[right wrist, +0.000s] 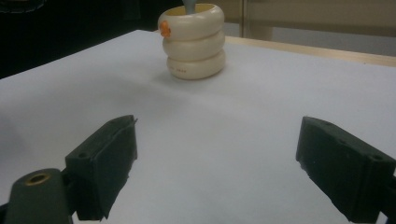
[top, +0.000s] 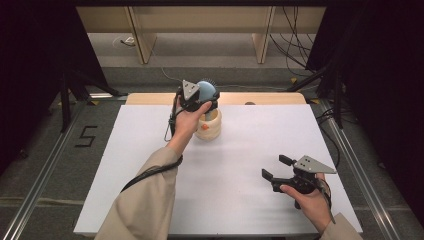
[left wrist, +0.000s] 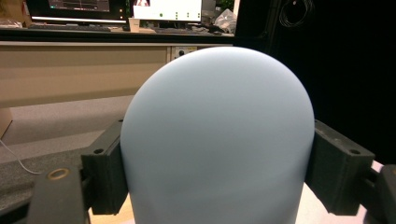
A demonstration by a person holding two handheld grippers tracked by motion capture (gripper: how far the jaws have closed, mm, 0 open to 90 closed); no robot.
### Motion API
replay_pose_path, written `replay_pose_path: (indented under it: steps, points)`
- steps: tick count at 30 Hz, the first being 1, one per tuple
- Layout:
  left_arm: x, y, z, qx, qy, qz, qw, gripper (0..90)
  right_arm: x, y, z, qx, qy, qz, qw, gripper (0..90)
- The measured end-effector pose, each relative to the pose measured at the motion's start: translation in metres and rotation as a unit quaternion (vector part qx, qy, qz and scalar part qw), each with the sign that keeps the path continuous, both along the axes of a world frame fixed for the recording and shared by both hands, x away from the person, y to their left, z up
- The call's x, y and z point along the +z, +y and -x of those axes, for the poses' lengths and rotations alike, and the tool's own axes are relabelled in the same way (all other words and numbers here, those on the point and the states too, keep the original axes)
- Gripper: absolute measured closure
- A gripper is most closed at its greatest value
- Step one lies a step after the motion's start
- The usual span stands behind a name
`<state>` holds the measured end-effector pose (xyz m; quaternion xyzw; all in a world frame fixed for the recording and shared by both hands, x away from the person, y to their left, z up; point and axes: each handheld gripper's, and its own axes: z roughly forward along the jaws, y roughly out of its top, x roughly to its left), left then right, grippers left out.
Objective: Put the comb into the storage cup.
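A pale blue dome-topped object (left wrist: 217, 116) stands upright in a cream ribbed holder (top: 210, 128) at the back middle of the white table. My left gripper (top: 206, 102) is shut on it, one black pad pressed against each side of the dome (top: 206, 89). In the right gripper view the holder (right wrist: 192, 42) sits far ahead, with a small orange mark (right wrist: 164, 30) on its rim and the blue stem (right wrist: 189, 5) rising out of it. My right gripper (top: 274, 167) rests near the front right of the table, its jaws wide open (right wrist: 215, 168) with nothing between them.
A white sheet (top: 240, 155) covers the table, with a strip of wood (top: 270, 98) showing along its back edge. Black stand legs (top: 75, 87) and cables (top: 292, 45) lie on the floor behind and at both sides.
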<state>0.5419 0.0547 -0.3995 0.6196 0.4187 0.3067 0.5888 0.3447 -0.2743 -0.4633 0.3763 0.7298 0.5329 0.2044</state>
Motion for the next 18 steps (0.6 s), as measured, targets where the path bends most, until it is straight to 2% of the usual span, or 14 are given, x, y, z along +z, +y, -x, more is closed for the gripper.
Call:
replay_pose_path:
  steps: [18]
  points:
    - [0.001, 0.01, 0.012, -0.003, 0.011, 0.004, 0.9999, 19.2, -0.001, 0.001, 0.0, 0.0, 0.002, 0.002, 1.0, 13.4]
